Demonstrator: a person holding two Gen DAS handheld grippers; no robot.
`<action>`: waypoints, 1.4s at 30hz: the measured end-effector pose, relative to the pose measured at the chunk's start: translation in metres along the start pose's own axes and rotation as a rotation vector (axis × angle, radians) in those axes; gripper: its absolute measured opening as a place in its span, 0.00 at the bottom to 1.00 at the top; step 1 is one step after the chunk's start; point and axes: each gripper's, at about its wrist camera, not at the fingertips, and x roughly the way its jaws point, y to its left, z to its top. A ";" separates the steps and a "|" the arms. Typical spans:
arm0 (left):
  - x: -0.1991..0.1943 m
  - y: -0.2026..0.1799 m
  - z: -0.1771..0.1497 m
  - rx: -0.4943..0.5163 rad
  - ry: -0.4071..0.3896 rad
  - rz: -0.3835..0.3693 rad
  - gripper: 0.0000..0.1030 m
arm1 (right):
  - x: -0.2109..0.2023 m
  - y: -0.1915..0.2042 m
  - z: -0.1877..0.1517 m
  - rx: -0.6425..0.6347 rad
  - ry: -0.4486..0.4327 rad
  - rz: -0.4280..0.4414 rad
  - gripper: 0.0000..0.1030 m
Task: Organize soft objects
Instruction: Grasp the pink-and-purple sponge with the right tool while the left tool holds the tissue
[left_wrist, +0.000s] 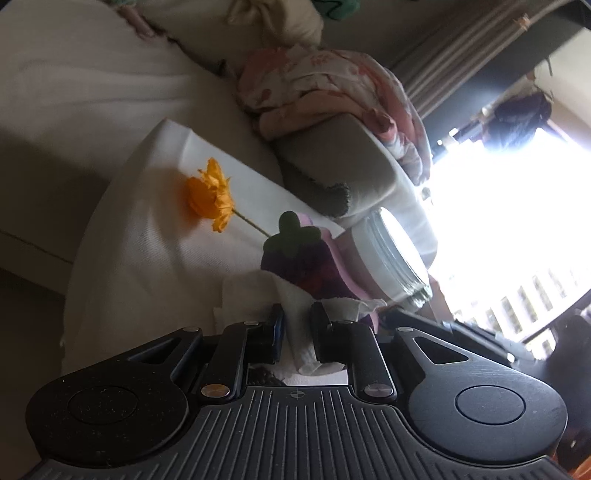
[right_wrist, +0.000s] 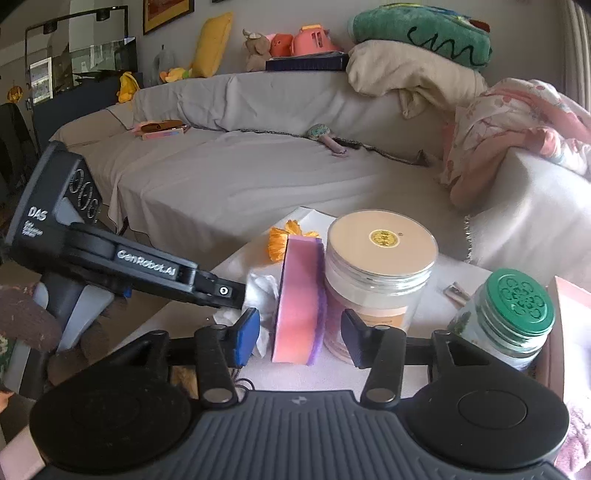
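A pink and purple grape-shaped soft cushion (right_wrist: 300, 302) stands on edge on the white table (right_wrist: 207, 314), leaning against a wide glass jar (right_wrist: 376, 280). My left gripper (left_wrist: 297, 314) is shut on a crumpled white tissue (left_wrist: 295, 325) right beside the cushion (left_wrist: 299, 258); it shows in the right wrist view (right_wrist: 247, 295) coming in from the left. My right gripper (right_wrist: 301, 336) is open, with one jaw on each side of the cushion's near end and not touching it. An orange artificial flower (left_wrist: 210, 195) lies behind the cushion (right_wrist: 280, 243).
A green-lidded jar (right_wrist: 513, 317) stands at the right by a pink box edge (right_wrist: 565, 295). A grey-covered sofa (right_wrist: 258, 162) behind the table holds blankets (right_wrist: 517, 122), plush toys (right_wrist: 421, 26) and a small soft toy (right_wrist: 325, 134). A bright window (left_wrist: 509, 206) glares at the right.
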 end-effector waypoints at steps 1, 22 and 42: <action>0.000 0.003 0.000 -0.018 0.005 -0.012 0.18 | -0.001 0.000 -0.002 -0.011 -0.001 -0.009 0.47; -0.028 -0.010 -0.024 -0.010 -0.095 0.004 0.09 | -0.024 -0.008 -0.010 -0.047 -0.041 0.021 0.47; -0.062 -0.005 -0.033 0.052 -0.119 0.147 0.08 | 0.028 0.016 0.015 -0.008 0.042 -0.020 0.28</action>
